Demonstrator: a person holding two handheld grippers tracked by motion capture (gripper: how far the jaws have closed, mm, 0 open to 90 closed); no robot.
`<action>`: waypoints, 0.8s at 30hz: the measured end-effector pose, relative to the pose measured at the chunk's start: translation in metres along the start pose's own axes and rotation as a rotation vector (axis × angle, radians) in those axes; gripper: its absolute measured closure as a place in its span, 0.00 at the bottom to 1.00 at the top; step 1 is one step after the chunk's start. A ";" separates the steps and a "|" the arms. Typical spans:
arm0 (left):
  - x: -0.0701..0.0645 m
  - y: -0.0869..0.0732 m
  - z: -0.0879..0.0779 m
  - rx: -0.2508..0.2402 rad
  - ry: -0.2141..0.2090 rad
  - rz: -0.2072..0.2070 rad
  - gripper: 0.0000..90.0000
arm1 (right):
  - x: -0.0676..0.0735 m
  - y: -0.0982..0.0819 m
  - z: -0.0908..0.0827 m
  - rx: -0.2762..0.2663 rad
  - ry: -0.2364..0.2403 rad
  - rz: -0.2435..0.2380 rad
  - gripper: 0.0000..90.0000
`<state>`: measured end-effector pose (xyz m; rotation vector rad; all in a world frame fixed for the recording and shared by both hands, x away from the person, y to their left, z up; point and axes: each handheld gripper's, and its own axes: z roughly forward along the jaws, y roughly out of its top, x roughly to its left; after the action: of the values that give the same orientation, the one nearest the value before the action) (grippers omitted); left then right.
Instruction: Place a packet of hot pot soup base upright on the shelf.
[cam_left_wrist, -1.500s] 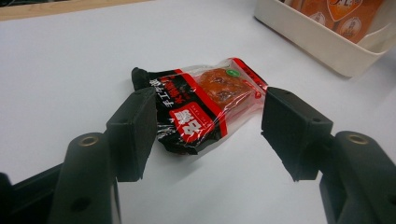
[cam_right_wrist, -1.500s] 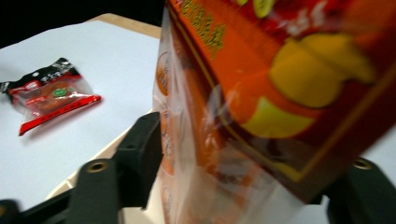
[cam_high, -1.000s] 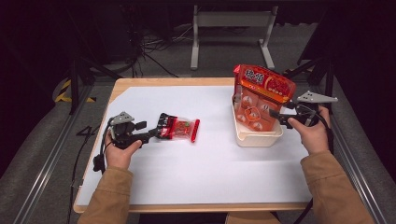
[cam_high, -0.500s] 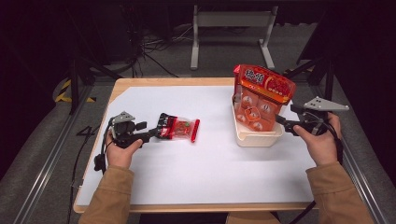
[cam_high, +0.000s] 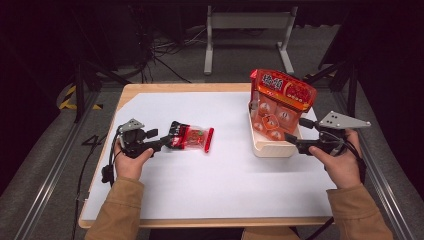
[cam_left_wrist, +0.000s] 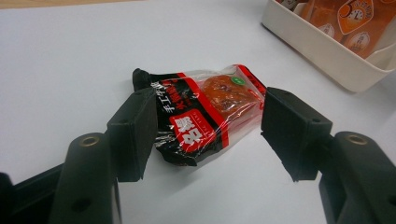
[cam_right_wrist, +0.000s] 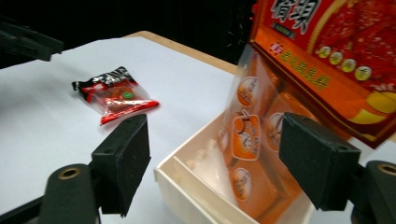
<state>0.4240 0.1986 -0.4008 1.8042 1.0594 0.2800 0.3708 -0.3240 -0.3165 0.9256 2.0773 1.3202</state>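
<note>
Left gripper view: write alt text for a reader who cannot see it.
Two open black jaws flank a small red and black snack packet lying on a white table, one jaw at each side of it. A cream tray holding an orange bag sits at upper right.

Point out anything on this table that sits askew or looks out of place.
The big orange bag stands tilted in the white bin, far too tall for it, its top leaning out past the rim. The small snack packet lies alone on the table, between the open jaws of the left gripper.
</note>
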 end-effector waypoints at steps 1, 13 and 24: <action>0.000 0.000 0.000 -0.002 0.000 -0.002 0.41 | 0.002 0.000 0.000 -0.003 0.010 -0.001 0.28; 0.002 -0.001 0.011 0.012 0.037 -0.051 0.38 | 0.025 0.002 0.008 -0.015 0.121 -0.063 0.28; 0.006 -0.007 0.031 0.070 0.043 -0.047 0.39 | 0.038 0.002 0.016 0.004 0.150 -0.111 0.28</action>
<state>0.4418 0.1847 -0.4234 1.8395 1.1531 0.2573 0.3584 -0.2853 -0.3231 0.7210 2.2103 1.3635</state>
